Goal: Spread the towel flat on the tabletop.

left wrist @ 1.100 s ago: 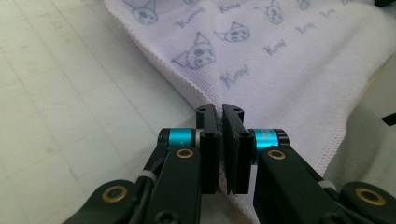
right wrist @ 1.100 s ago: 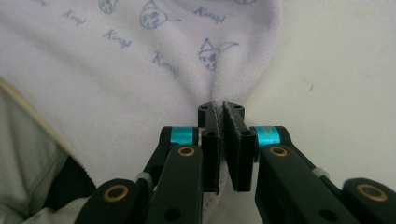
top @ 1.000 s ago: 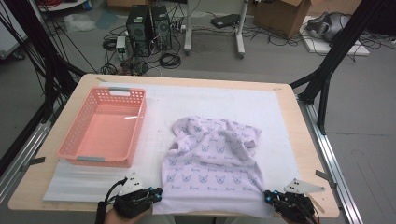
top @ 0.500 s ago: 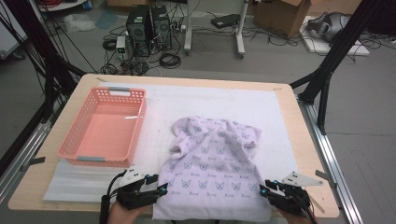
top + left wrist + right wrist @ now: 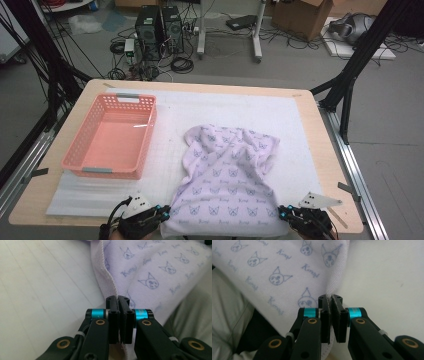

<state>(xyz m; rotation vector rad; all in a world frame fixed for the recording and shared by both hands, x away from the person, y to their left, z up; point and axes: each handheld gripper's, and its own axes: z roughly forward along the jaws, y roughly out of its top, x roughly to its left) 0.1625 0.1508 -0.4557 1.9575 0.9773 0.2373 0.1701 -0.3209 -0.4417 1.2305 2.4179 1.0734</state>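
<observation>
A lilac towel (image 5: pixel 225 185) printed with small cat faces lies on the white mat, its near edge hanging over the table's front. My left gripper (image 5: pixel 165 211) is shut on the towel's near left corner (image 5: pixel 110 287), the hem pinched between its black jaws. My right gripper (image 5: pixel 281 214) is shut on the near right corner (image 5: pixel 337 282). The far half of the towel is bunched in folds (image 5: pixel 235 142). Both grippers sit at the table's front edge, about a towel's width apart.
A pink plastic basket (image 5: pixel 80 160) with nothing in it stands on the left of the white mat (image 5: pixel 280 115). The wooden table edge (image 5: pixel 335 165) runs along the right. Computers, cables and boxes lie on the floor beyond the table.
Both grippers have drawn the towel's near edge toward the front of the table and over it. The towel has stretched longer and flatter on the near side.
</observation>
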